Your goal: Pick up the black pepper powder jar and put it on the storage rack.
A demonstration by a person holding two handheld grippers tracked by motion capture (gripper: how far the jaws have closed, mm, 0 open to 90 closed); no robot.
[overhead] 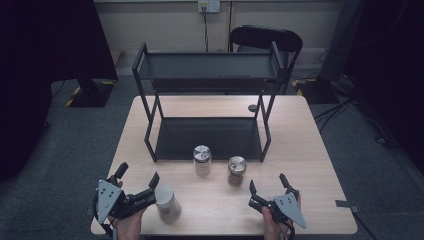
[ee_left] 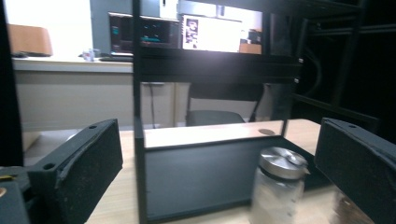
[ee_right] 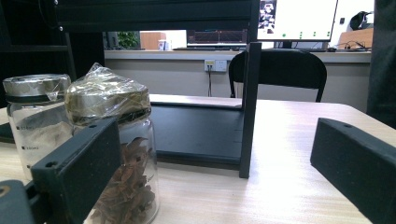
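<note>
High view shows a light wooden table (overhead: 310, 150) with a black two-level metal rack (overhead: 207, 100) standing at its 12 o'clock side. Three glass jars stand in front of the rack. One jar with a silver lid (overhead: 202, 160) and pale contents stands just at the front edge of the rack's lower shelf. At its 3 o'clock, just beside it but apart, stands a jar with brown contents (overhead: 236, 171), its lid wrapped in clear film. A third jar with a white lid (overhead: 166, 202) stands near the table's 7 o'clock edge.

The left gripper (overhead: 138, 181) is held over the 7 o'clock corner of the table, its jaws wide apart and holding nothing. The right-hand jaw is just beside the white-lidded jar; I cannot tell if it touches the jar. In the left gripper view the two black pads (ee_left: 88, 168) frame the rack, and the silver-lidded jar (ee_left: 279, 186) stands ahead between them, nearer the right pad.

The right gripper (overhead: 269, 186) hovers at about 5 o'clock on the table, its jaws also spread apart and empty. The brown-contents jar is at its 11 o'clock, near but not touching. In the right gripper view this jar (ee_right: 123, 154) stands partly behind the left pad, with the silver-lidded jar (ee_right: 35, 116) at its 9 o'clock. A black chair (overhead: 266, 39) stands behind the table.
</note>
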